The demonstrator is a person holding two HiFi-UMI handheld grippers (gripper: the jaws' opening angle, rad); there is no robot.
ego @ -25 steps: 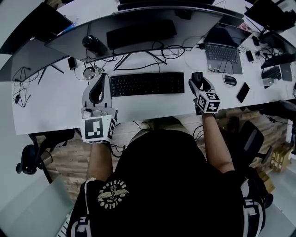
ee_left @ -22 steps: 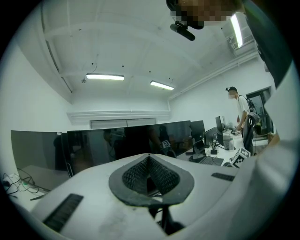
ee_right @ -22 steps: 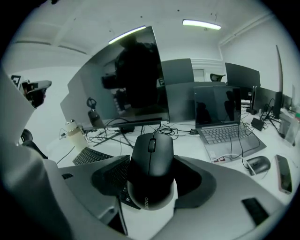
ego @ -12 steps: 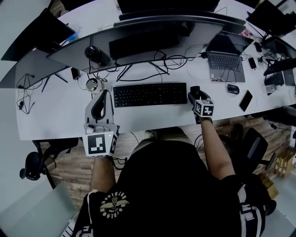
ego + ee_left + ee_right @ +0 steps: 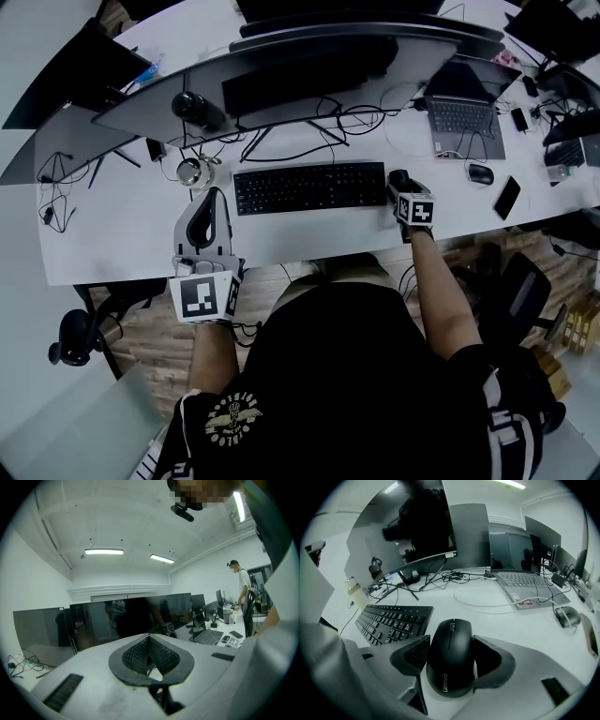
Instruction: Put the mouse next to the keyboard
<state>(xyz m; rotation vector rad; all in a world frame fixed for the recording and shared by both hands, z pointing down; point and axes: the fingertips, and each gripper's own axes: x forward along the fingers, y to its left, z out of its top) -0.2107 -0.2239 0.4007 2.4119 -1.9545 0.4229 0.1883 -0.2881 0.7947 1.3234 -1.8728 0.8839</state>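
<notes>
The black mouse point(image 5: 450, 656) sits between the jaws of my right gripper point(image 5: 451, 659), which is shut on its two sides. In the head view that right gripper point(image 5: 400, 184) holds the mouse point(image 5: 397, 176) low over the white desk, just off the right end of the black keyboard point(image 5: 309, 187). The keyboard point(image 5: 393, 620) lies to the mouse's left. I cannot tell whether the mouse touches the desk. My left gripper point(image 5: 210, 199) rests left of the keyboard; its jaws point(image 5: 150, 653) are shut on nothing and point up toward the monitors.
A wide curved monitor point(image 5: 281, 70) stands behind the keyboard over tangled cables point(image 5: 281, 127). A laptop point(image 5: 466, 117), a second mouse point(image 5: 480, 173) and a phone point(image 5: 507, 197) lie to the right. A round metal object point(image 5: 192, 171) sits by the left gripper.
My right gripper has carried the mouse closer to the keyboard's right end and tipped lower toward the desk. The left gripper has stayed where it was.
</notes>
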